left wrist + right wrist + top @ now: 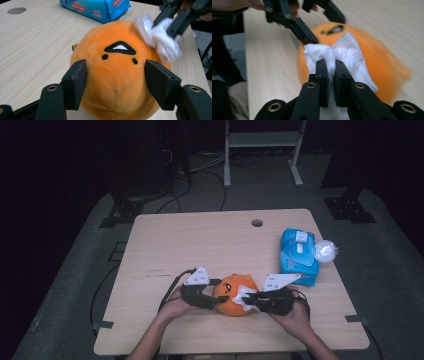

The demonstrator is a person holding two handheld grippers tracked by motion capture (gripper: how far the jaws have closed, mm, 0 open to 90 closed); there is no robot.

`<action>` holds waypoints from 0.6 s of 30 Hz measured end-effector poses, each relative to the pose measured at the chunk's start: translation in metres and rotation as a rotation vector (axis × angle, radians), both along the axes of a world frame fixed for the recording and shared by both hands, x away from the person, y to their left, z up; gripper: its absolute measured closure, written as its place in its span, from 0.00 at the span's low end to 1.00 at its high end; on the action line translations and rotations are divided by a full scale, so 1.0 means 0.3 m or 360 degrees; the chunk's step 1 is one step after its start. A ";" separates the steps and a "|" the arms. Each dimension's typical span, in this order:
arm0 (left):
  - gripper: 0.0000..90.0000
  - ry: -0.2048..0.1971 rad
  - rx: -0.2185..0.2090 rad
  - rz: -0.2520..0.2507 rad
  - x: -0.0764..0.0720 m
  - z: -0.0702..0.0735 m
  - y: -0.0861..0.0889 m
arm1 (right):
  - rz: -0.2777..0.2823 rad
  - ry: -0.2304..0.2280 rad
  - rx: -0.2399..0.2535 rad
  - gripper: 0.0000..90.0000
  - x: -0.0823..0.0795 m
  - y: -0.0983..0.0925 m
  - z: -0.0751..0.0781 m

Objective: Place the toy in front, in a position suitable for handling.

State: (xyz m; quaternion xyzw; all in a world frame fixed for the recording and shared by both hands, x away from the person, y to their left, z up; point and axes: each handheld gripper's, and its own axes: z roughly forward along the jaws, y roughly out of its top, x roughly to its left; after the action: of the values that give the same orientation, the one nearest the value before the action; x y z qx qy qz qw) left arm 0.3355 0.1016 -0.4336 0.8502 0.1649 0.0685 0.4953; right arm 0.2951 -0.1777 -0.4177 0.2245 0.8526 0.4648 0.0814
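In the right gripper view, the right gripper (331, 75) has its jaws pressed together on a crumpled white tissue wipe (342, 58), which bunches out ahead of them and lies against the round orange plush toy with a black stitched face (382, 65) in the middle of the frame. In the left gripper view, the left gripper (117, 82) has its jaws set against the plush toy's two flanks, one on each side below the stitched face, pinching it; the wipe and the other gripper's jaws sit at the upper right of that frame, on the toy's top. In the high view the toy (227, 302) rests on the light wooden table (200, 240) at lower centre, between the two grippers. A blue soft pack of wet wipes (298, 256) lies at centre right, well apart, with a small clear round lid (326, 251) just beside its right edge.
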 end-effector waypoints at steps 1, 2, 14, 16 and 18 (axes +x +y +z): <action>0.40 0.0008 -0.0015 0.0004 0.005 -0.005 0.005 | 0.0000 0.0000 0.0000 0.92 0.000 0.000 0.000; 0.40 0.0018 -0.0027 0.0005 0.010 -0.010 0.010 | -0.0026 -0.0001 -0.0007 0.92 0.003 -0.020 -0.001; 0.40 -0.0038 0.0021 -0.0055 -0.007 -0.023 -0.005 | -0.0053 0.0008 0.0031 0.91 0.020 -0.008 0.008; 0.40 -0.0033 0.0014 -0.0065 -0.006 -0.023 -0.003 | -0.0071 0.0027 0.0048 0.91 0.026 -0.025 0.003; 0.36 -0.0010 -0.0004 -0.0063 -0.007 -0.012 -0.002 | -0.0091 0.0043 0.0046 0.92 0.029 -0.043 -0.003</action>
State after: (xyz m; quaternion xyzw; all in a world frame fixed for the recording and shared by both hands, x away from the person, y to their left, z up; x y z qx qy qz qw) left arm 0.3335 0.1009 -0.4371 0.8525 0.1465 0.0613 0.4981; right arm 0.3039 -0.1906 -0.4187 0.2562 0.8400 0.4716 0.0799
